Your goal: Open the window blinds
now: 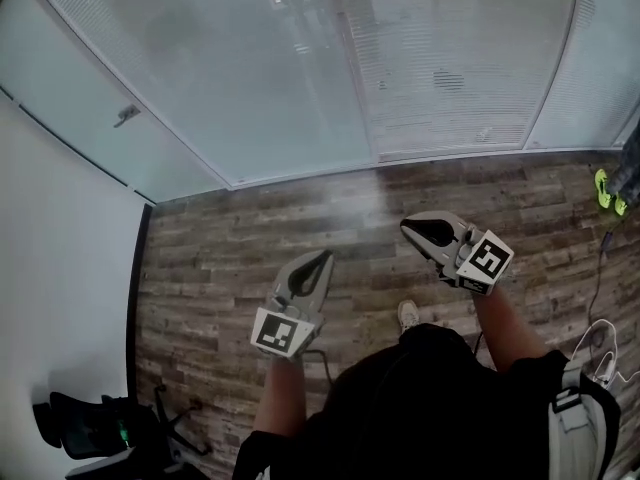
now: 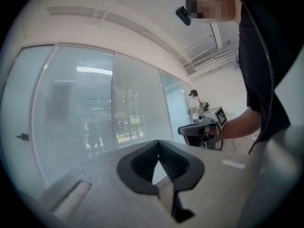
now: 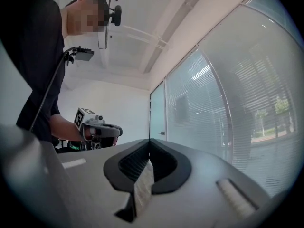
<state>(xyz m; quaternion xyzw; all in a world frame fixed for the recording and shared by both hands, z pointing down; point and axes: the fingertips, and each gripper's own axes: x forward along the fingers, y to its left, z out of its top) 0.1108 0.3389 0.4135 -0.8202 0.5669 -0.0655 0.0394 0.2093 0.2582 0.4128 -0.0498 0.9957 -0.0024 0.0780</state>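
Left tool and right tool, both closed and empty, face the blinds well ahead, the right one nearer.

The white slatted window blinds and brown wood-plank floor are seen steeply from overhead; the blinds are shared, viewed level, by both gripper views.

Cannot see the top of the window blinds, cropped by the head view's upper edge. Cannot identify the small green thing cut by the right edge.
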